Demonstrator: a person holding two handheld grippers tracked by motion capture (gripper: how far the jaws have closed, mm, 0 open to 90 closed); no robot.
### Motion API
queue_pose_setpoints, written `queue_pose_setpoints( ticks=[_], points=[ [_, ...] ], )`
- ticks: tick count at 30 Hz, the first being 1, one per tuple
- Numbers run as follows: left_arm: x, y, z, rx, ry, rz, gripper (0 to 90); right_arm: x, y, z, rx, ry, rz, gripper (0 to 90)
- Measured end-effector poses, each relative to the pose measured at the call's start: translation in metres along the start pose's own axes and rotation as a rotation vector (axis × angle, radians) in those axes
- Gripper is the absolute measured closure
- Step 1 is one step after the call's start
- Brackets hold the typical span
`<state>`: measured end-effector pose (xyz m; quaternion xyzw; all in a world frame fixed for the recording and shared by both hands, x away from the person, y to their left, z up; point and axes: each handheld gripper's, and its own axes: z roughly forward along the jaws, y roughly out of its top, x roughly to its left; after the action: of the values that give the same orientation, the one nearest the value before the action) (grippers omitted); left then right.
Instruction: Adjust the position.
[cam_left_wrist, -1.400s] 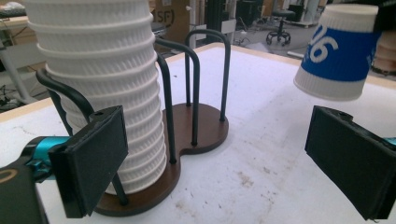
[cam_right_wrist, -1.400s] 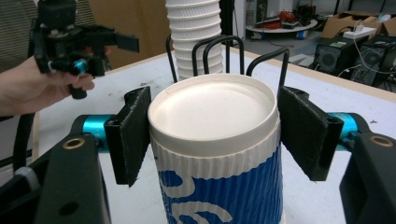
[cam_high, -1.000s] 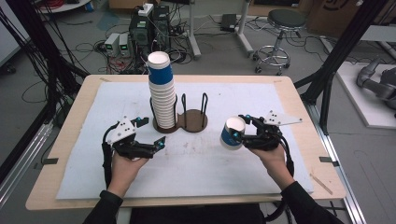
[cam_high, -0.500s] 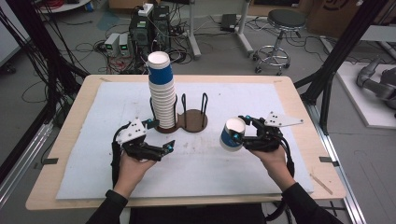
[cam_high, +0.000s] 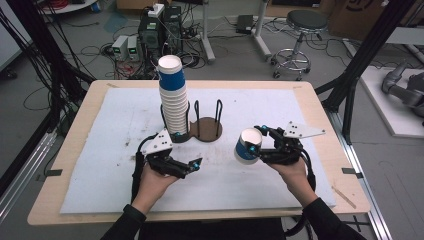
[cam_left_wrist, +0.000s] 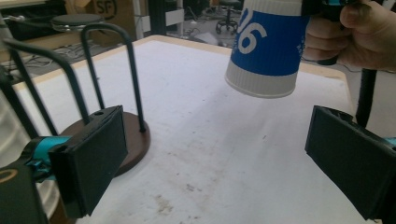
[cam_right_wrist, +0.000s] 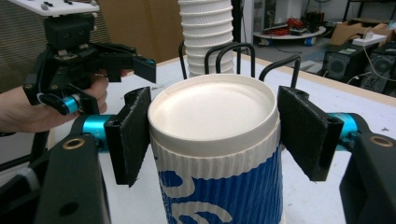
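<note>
**Cup held aloft beside an empty rack**

While the right gripper (cam_high: 256, 146) clamped a blue-and-white paper cup (cam_high: 247, 146) above the table's right half, its pads pressed just under the rim on both sides, the left gripper (cam_high: 192, 165) hung with jaws spread wide and nothing between them, near the front edge left of centre. To finish the step well, I judged the cup should be kept level, carried over the bare wire rack (cam_high: 207, 122) at the table's middle and lowered between the uprights without knocking them (the ribbed sleeve looked easy to crush, so a light squeeze would suit). A tall cup stack (cam_high: 173, 100) filled the neighbouring rack.

A white mat (cam_high: 280, 110), scuffed and stained toward the front, covered the wooden table (cam_high: 70, 145). Beyond the far edge stood cabled electronics (cam_high: 150, 35) on the floor and a stool (cam_high: 302, 27).
</note>
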<state>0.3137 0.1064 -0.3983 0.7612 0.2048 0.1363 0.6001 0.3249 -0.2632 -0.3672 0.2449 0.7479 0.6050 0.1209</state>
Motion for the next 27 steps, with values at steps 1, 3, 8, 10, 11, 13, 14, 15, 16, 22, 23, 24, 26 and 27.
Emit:
queue_pose_setpoints(
  ticks=[1, 3, 8, 10, 11, 13, 14, 15, 16, 22, 23, 24, 26, 27],
  points=[
    [-0.001, 0.000, 0.002, 0.002, -0.010, 0.001, 5.9, 0.001, 0.000, 0.000, 0.001, 0.006, 0.002, 30.0],
    [-0.003, 0.000, 0.008, 0.005, -0.041, -0.005, 5.9, 0.001, 0.000, 0.000, -0.003, 0.013, 0.004, 30.0],
    [-0.009, -0.001, 0.021, 0.012, -0.093, -0.008, 5.9, 0.002, 0.000, 0.002, -0.011, 0.040, 0.012, 30.0],
    [-0.012, -0.002, 0.027, 0.018, -0.114, -0.010, 5.9, 0.002, 0.000, 0.003, -0.008, 0.053, 0.020, 30.0],
    [-0.013, -0.002, 0.029, 0.022, -0.128, -0.014, 5.9, 0.003, -0.001, 0.003, -0.008, 0.061, 0.022, 30.0],
    [-0.015, -0.003, 0.035, 0.025, -0.152, -0.019, 5.9, 0.004, -0.001, 0.005, -0.011, 0.074, 0.023, 30.0],
    [-0.017, -0.004, 0.039, 0.023, -0.163, -0.025, 5.9, 0.005, -0.001, 0.005, -0.008, 0.082, 0.025, 30.0],
    [-0.018, -0.004, 0.041, 0.025, -0.170, -0.023, 5.9, 0.006, -0.001, 0.006, -0.007, 0.090, 0.022, 30.0],
    [-0.019, -0.004, 0.043, 0.026, -0.174, -0.021, 5.9, 0.006, -0.001, 0.007, -0.007, 0.091, 0.019, 30.0],
    [-0.026, -0.005, 0.056, 0.012, -0.207, -0.010, 5.9, 0.011, -0.002, 0.010, 0.003, 0.125, 0.017, 30.0],
    [-0.027, -0.005, 0.058, 0.014, -0.213, -0.007, 5.9, 0.012, -0.002, 0.011, 0.005, 0.128, 0.020, 30.0],
    [-0.028, -0.005, 0.059, 0.015, -0.218, -0.006, 5.9, 0.012, -0.002, 0.011, 0.005, 0.132, 0.016, 30.0],
    [-0.030, -0.006, 0.063, 0.017, -0.223, -0.001, 5.9, 0.014, -0.003, 0.013, 0.008, 0.147, 0.017, 30.0],
    [-0.031, -0.006, 0.065, 0.018, -0.227, 0.005, 5.9, 0.015, -0.003, 0.014, 0.010, 0.152, 0.018, 30.0]
  ],
)
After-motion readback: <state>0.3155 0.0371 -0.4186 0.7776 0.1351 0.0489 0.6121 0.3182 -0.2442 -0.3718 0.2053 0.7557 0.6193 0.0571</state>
